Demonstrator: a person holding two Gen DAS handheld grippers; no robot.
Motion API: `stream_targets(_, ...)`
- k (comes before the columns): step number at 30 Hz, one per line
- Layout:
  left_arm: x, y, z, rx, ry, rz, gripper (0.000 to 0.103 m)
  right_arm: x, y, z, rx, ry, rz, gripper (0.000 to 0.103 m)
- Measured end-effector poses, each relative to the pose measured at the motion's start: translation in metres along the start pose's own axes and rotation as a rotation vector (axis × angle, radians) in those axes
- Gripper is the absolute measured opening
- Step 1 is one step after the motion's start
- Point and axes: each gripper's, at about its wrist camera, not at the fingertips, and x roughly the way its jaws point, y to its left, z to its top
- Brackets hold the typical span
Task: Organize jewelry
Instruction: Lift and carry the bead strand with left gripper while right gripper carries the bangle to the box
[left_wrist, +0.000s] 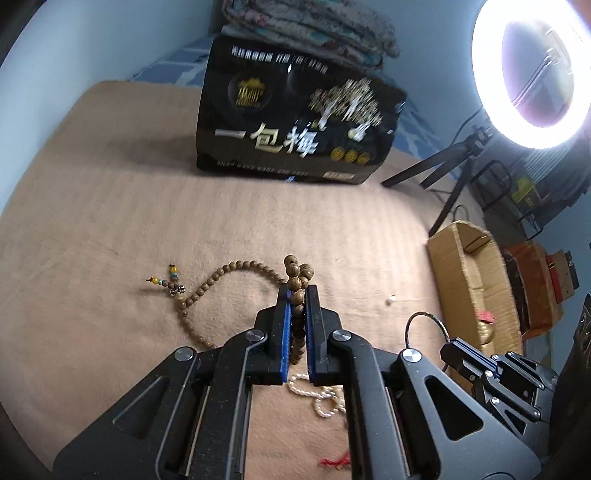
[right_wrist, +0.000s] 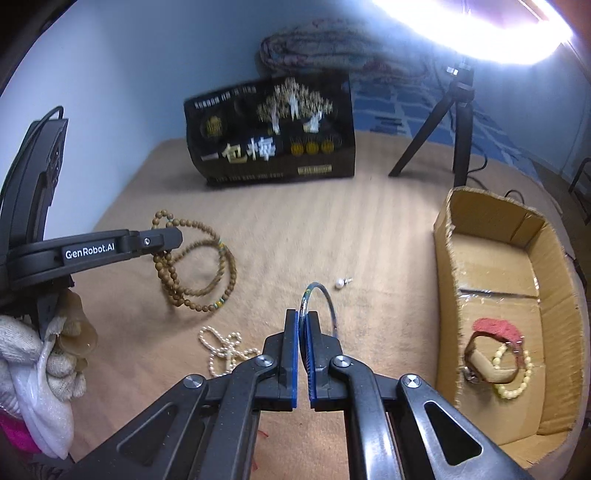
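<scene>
Blanket (right_wrist: 332, 236), tan and ribbed, covers the bed under both tongs. Beyond them stands a black printed box (right_wrist: 273, 133); to the right of the right tongs (right_wrist: 302, 314) sits an open cardboard box (right_wrist: 491, 266) already holding a red-strapped bracelet (right_wrist: 495, 332) and a cream bead bracelet (right_wrist: 517, 384).

The left tongs (left_wrist: 298, 291) are closed on a long wooden bead strand (left_wrist: 229, 269): a bunch of brown beads sticks up past the tips, while the rest trails in loops on the blanket to their left, ending in a few turquoise and yellow accent beads. Lifted from here, the hanging loops could snag or drag, and round beads may slip out of the pinch.

The right tongs are clamped on a thin dark bangle (right_wrist: 325, 295), held edge-on; so narrow a hoop could twist out. A white pearl strand (right_wrist: 221, 350) lies just left of them, a single pearl earring (right_wrist: 341, 283) just ahead.
</scene>
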Motion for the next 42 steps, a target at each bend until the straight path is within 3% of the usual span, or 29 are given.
stream_targets(17,-0.077,-0.062,0.001,0.061,-0.113,-0.139,0.004,-0.091,-0.041,-0.003,0.052,-0.168,-0.03,0.001)
stream_targets(26,-0.119,-0.12,0.003,0.133,-0.168,-0.251,0.004,-0.126,-0.083,-0.015,0.104,-0.21,-0.072,0.001)
stream_targets(42,-0.118,-0.231,-0.005,0.252,-0.144,-0.377,0.004,-0.141,-0.148,-0.035,0.193,-0.194,-0.119,0.001)
